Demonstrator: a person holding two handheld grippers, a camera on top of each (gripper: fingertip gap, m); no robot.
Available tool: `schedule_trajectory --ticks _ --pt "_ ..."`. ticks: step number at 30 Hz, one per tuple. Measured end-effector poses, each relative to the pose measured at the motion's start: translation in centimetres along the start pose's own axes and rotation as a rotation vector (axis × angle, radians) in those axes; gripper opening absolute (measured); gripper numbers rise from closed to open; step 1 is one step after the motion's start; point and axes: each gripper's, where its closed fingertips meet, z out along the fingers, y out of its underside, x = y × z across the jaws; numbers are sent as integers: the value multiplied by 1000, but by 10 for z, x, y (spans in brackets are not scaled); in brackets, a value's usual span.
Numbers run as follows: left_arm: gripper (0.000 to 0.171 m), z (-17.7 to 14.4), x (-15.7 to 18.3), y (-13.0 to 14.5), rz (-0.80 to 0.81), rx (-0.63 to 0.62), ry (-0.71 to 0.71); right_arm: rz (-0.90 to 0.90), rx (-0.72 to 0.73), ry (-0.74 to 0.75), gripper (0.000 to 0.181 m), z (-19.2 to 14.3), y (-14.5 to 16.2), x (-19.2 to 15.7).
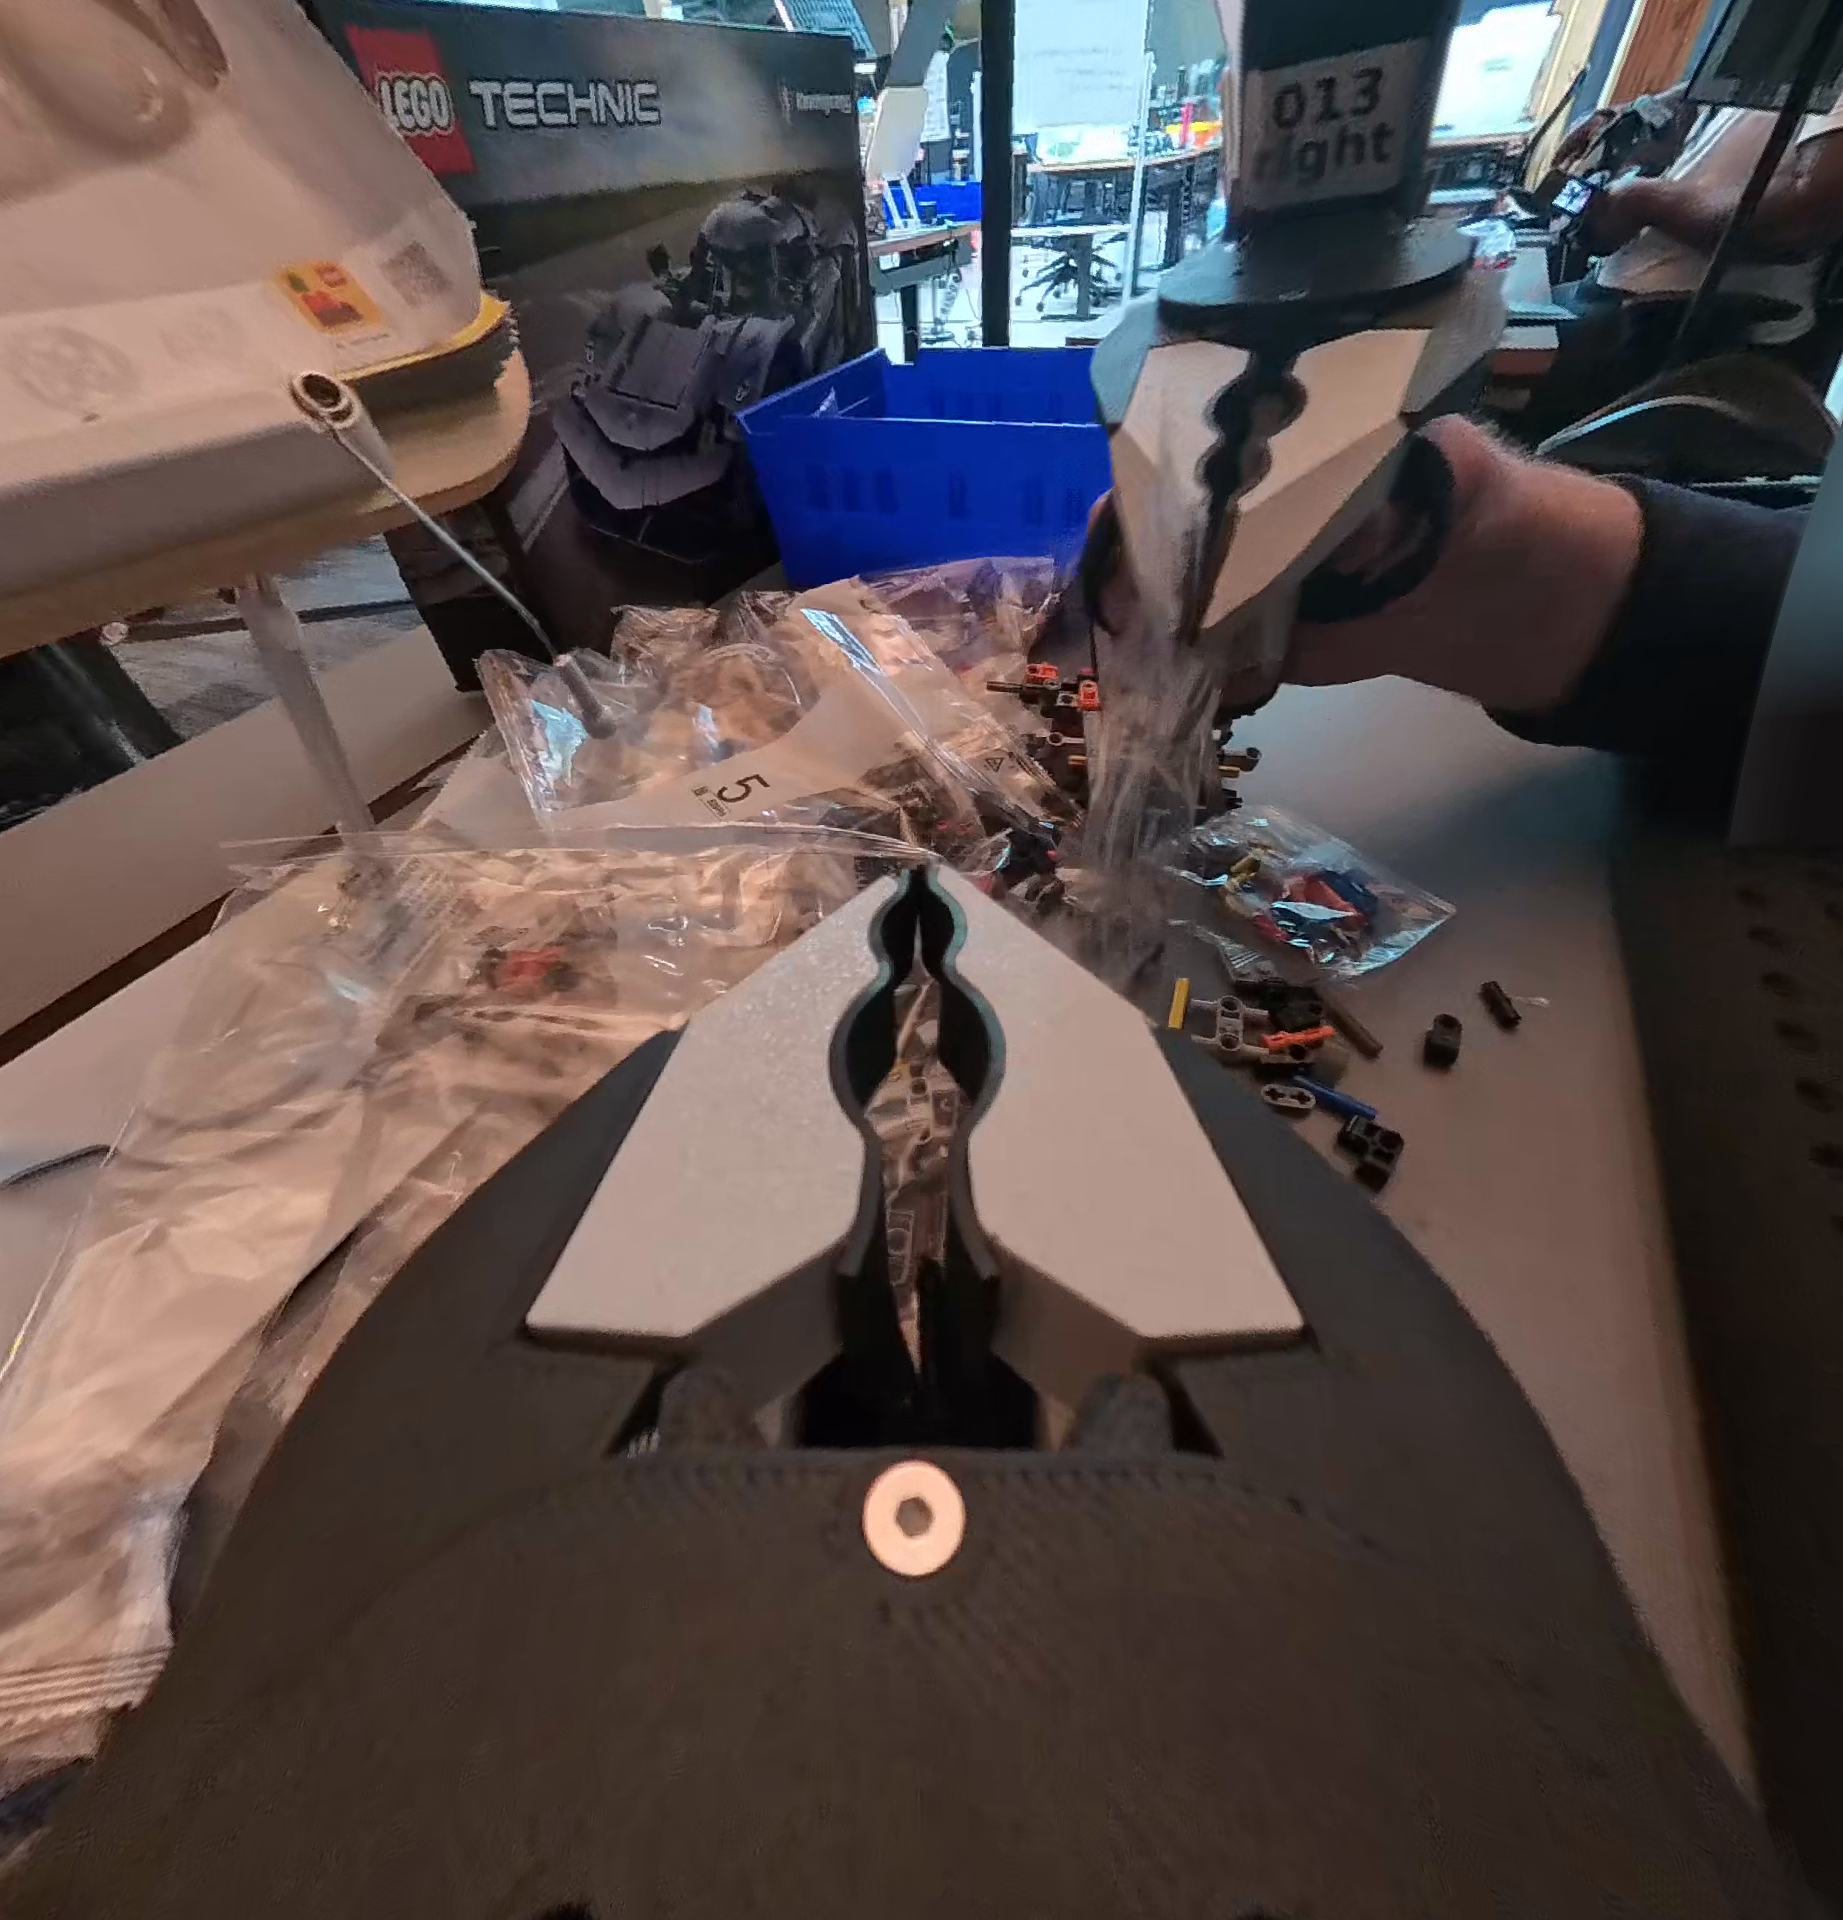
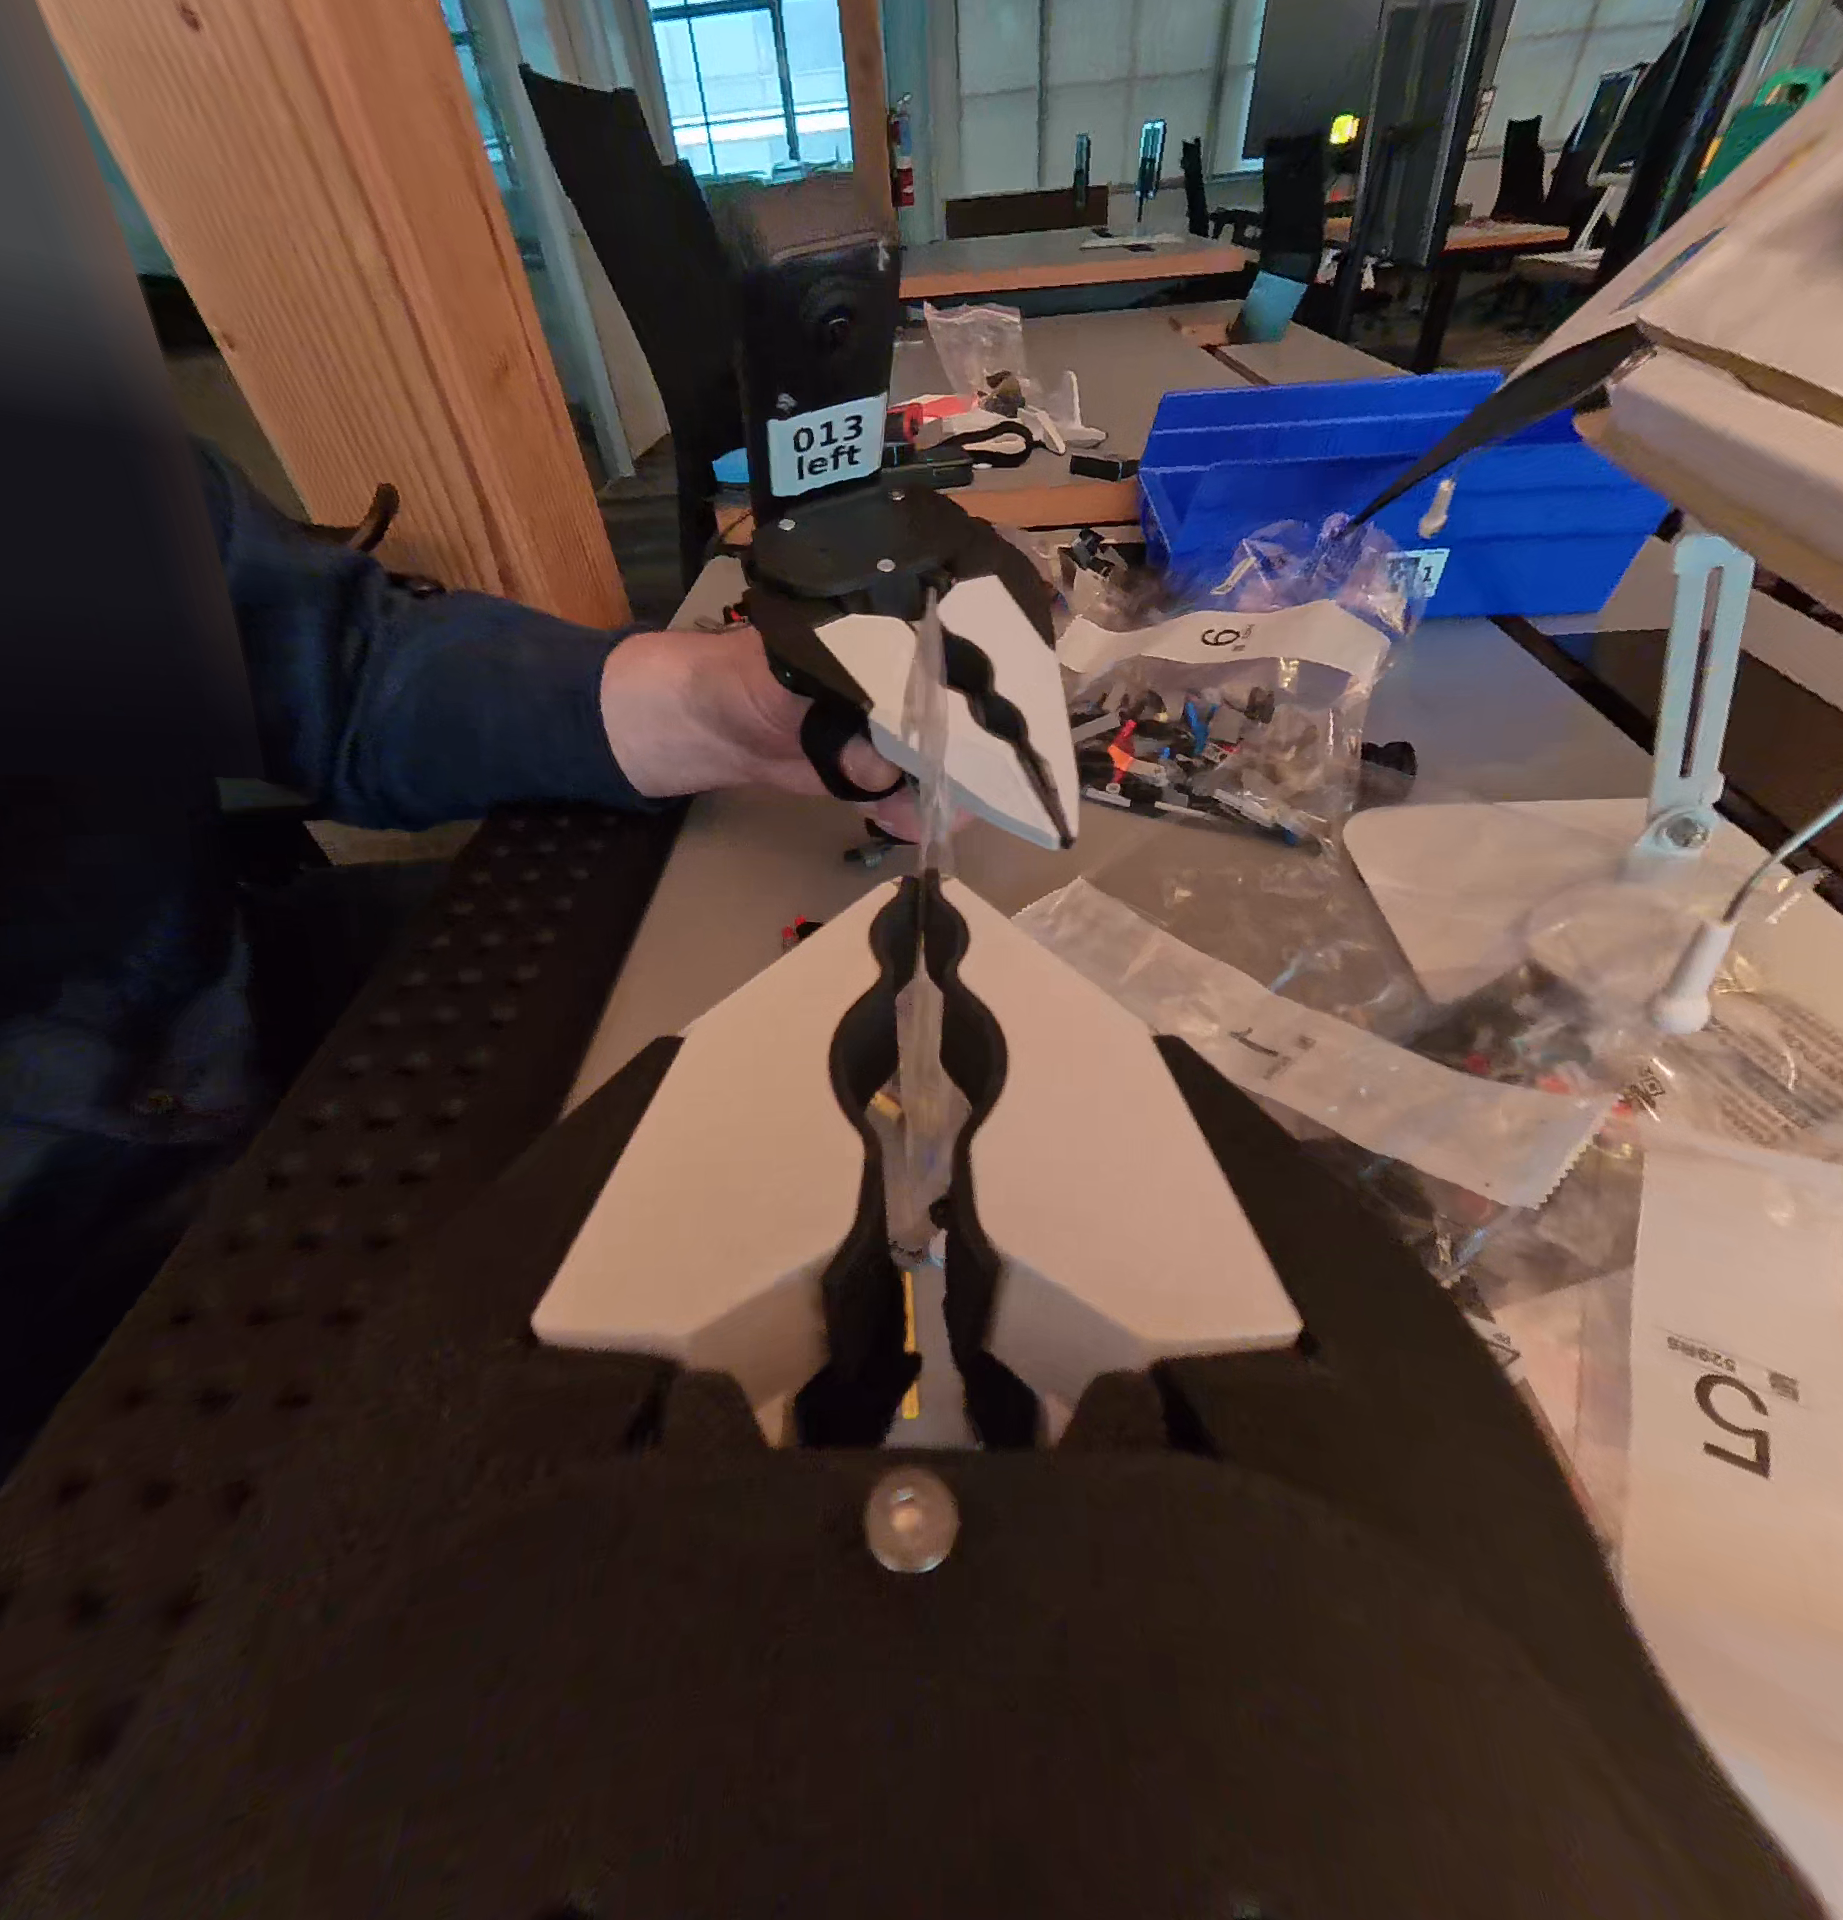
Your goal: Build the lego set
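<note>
parts bags [image 1: 688,790] crowd table centre, loose pieces [image 1: 1312,1049] beside, blue bin [image 1: 927,468] behind

Past your work area you have a blue bin [image 1: 927,457] standing at the back of the grey table [image 1: 1519,831]; from the other side the same blue bin [image 2: 1416,488] sits just behind the clutter. To one side rises a thick wooden post [image 2: 325,260]. A white bracket [image 2: 1696,707] stands upright on the table, with a thin grey cable [image 1: 449,540] drooping nearby. Desks and chairs fill the room behind you.
</note>
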Motion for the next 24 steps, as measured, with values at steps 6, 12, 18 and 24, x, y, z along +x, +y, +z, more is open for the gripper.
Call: schedule_trajectory --ticks 6,12,18,24 --pt "8 4 14 6 -63 -23 102 87 68 19 0 -8 -7 11" --pt "22 6 32 4 -100 -6 218 136 108 29 0 -13 -10 18" --pt "37 7 47 6 -105 -15 296 146 153 40 0 -14 -15 21" --pt "35 10 55 1 -81 7 310 136 165 63 0 -13 -16 23"
